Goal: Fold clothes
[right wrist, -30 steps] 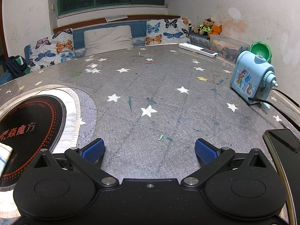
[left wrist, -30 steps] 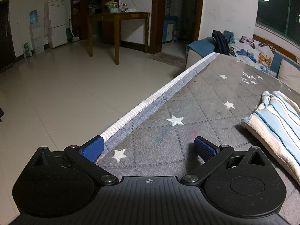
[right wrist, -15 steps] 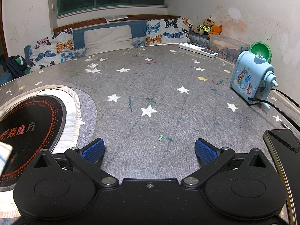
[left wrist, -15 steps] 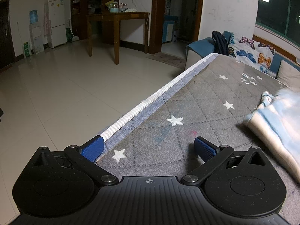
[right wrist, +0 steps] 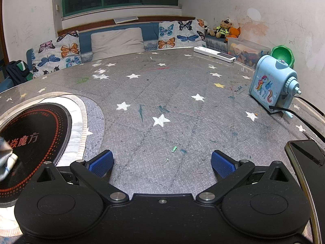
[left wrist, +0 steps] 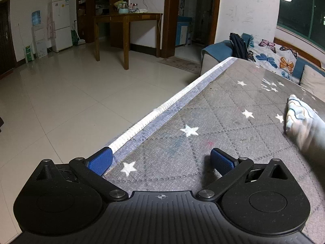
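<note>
A light blue and cream striped garment lies bunched and motion-blurred at the right edge of the left wrist view, on the grey star-patterned table cover. A blurred corner of it shows at the left edge of the right wrist view. My left gripper is open and empty, low over the table's near left edge, left of the garment. My right gripper is open and empty over the table, right of the garment.
A black round induction plate is set in the table at left. A blue unicorn pencil sharpener with a cable stands at right, a phone near right. A white power strip lies at the back. Tiled floor lies beyond the left edge.
The striped garment has moved right and bunched up, now blurred in motion; more of it shows at the right wrist view's left edge. Neither gripper has moved or closed.
</note>
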Demonstrator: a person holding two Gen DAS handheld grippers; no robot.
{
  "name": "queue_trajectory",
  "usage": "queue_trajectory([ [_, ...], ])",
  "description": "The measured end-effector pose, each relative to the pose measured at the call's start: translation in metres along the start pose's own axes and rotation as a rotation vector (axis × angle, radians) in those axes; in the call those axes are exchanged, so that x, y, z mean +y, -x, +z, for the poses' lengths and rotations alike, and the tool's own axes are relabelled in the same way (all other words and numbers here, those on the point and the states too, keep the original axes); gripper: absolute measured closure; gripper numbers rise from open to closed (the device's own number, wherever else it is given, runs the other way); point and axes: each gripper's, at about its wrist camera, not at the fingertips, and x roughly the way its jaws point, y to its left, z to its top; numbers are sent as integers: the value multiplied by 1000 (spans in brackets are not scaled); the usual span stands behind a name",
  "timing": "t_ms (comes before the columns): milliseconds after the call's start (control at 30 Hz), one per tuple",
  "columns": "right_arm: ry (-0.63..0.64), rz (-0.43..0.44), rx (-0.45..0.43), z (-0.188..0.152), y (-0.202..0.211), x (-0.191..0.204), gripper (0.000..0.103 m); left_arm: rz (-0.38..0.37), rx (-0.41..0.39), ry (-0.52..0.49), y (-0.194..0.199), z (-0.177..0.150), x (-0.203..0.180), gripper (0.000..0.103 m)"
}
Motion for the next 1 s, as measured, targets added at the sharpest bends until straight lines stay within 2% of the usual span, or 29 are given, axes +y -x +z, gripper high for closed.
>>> queue_trajectory([
  [267,0,0,0,0,0,0,0,7,-3,-15,-4,0,-3,0],
  [433,-1,0,0,0,0,0,0,0,-25,-81,-1,0,-16,0],
  [667,-1,1,1,0,0,0,0,-69,-77,-176,23,-5,-38,0],
  [933,-2,2,2,0,0,1,0,-196,-35,-231,34,-16,-61,0],
  [1000,-3,3,1,-1,0,1,0,-209,-40,-250,39,-19,-63,0],
])
